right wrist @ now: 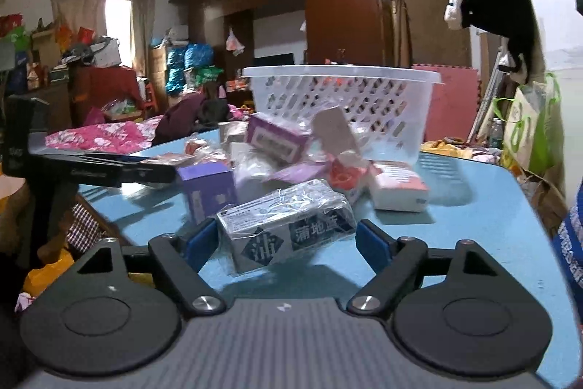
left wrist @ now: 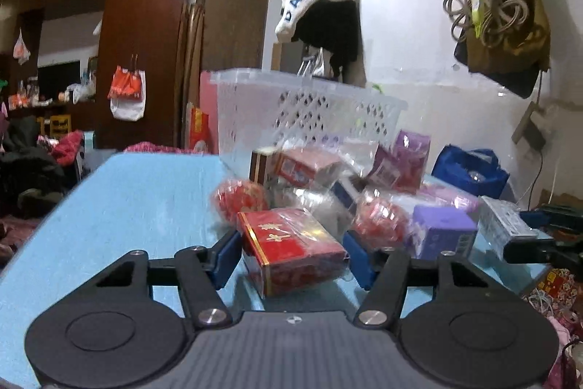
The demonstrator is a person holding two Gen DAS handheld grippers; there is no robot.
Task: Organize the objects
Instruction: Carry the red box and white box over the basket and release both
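Observation:
A pile of small wrapped boxes and packets lies on the blue table [left wrist: 120, 206] in front of a white perforated plastic basket [left wrist: 320, 108], which also shows in the right wrist view [right wrist: 339, 97]. My left gripper [left wrist: 291, 256] is shut on a red and gold box [left wrist: 291, 246], its blue pads pressing both sides. My right gripper [right wrist: 288, 239] is shut on a silver-wrapped box with dark labels [right wrist: 284, 225]. That silver box and the right gripper show at the right edge of the left wrist view [left wrist: 506, 225].
Around the held boxes lie a purple box [left wrist: 442, 230], red crinkly packets [left wrist: 238, 199], a purple carton [right wrist: 277, 137] and a white and red packet [right wrist: 399, 185]. A blue bag [left wrist: 470, 170] sits beyond the table. Clothes hang on the wall. A tripod arm [right wrist: 91, 170] reaches over the table.

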